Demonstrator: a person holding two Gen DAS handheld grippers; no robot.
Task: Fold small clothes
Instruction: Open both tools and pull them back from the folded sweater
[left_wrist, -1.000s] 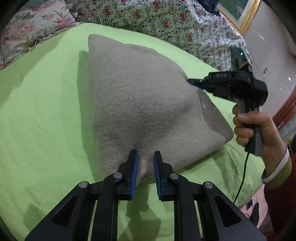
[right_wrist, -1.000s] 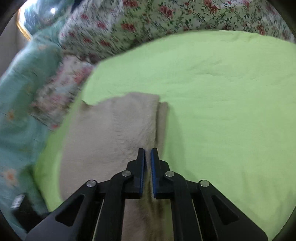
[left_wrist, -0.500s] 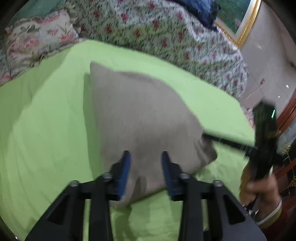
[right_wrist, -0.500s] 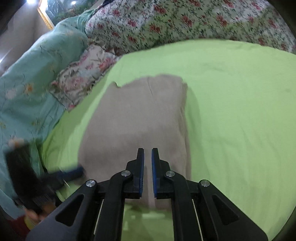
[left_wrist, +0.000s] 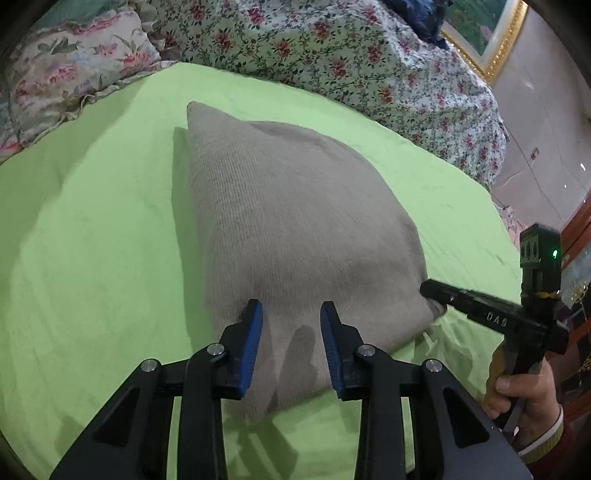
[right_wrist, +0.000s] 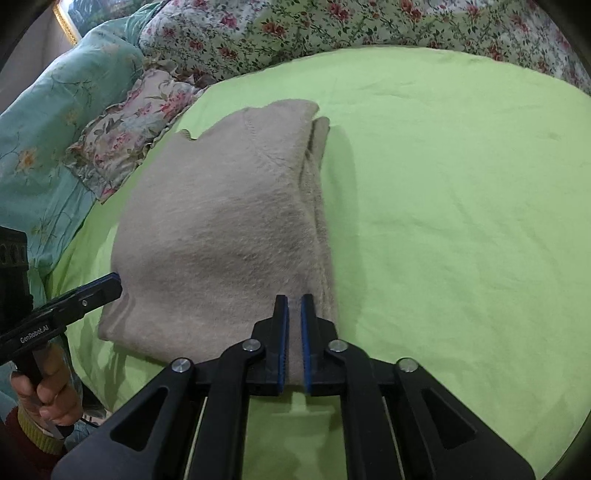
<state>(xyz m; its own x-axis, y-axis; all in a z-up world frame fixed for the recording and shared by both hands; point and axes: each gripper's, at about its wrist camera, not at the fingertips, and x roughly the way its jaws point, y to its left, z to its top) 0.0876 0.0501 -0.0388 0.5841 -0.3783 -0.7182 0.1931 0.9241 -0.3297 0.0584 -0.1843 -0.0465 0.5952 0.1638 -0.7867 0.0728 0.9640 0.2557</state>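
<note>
A beige knitted garment (left_wrist: 288, 229) lies folded in layers on the green bedsheet (left_wrist: 92, 240); it also shows in the right wrist view (right_wrist: 221, 229). My left gripper (left_wrist: 291, 325) is open, its jaws apart over the garment's near edge, holding nothing. My right gripper (right_wrist: 291, 314) is shut, with the garment's near right corner between its blue pads. The right gripper also shows in the left wrist view (left_wrist: 430, 295), its tip at the garment's right corner. The left gripper shows in the right wrist view (right_wrist: 110, 284) at the garment's left edge.
Floral bedding (left_wrist: 332, 48) is heaped along the far side of the bed. A floral pillow (right_wrist: 129, 125) and a teal quilt (right_wrist: 55, 92) lie to the left. A wall with a gold picture frame (left_wrist: 491, 40) stands at the far right.
My left gripper opened its jaws wider and let go of the garment. My right gripper pulled back and lowered with the corner; the garment now lies flatter on the sheet.
</note>
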